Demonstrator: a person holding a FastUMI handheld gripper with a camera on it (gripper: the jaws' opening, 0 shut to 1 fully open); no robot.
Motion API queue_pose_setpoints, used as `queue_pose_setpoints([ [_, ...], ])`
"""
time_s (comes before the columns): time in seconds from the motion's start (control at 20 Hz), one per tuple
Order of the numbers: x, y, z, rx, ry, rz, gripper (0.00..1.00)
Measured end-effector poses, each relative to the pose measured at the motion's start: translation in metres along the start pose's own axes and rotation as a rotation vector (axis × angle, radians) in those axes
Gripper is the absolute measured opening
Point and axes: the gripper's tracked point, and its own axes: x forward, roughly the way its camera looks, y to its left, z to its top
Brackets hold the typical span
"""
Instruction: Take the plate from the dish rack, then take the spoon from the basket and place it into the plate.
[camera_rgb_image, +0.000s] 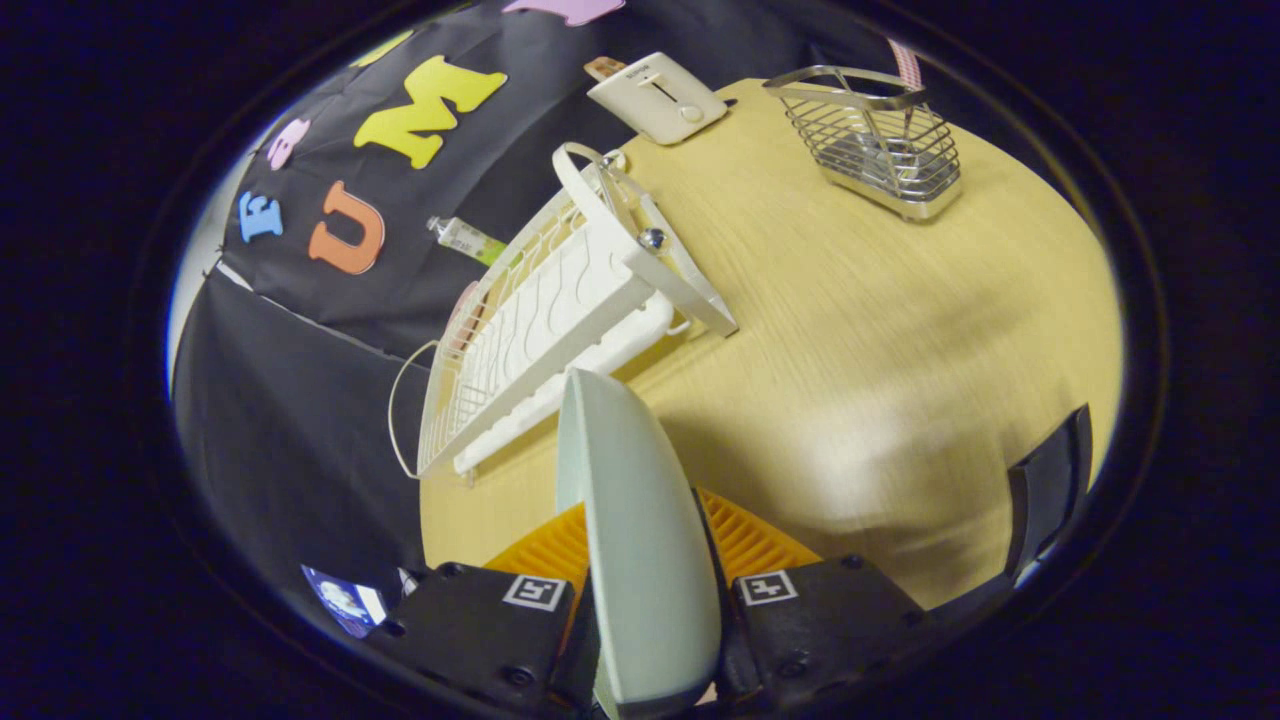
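The hand-held gripper grips the plate edge-on between both fingers, above the counter. The rack lies just ahead; the basket stands well beyond.
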Motion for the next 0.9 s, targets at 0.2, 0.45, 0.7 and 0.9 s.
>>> queue_pose_setpoints([
  [0.2,-0.004,-0.002,0.007,-0.013,-0.016,-0.004,0.59],
  [0.45,-0.015,-0.015,0.014,-0.037,-0.053,-0.022,0.66],
  [0.7,-0.039,-0.035,0.037,-0.15,-0.188,-0.077,0.7],
  [0.9,-0.083,-0.057,0.065,-0.319,-0.393,-0.194,0.76],
])
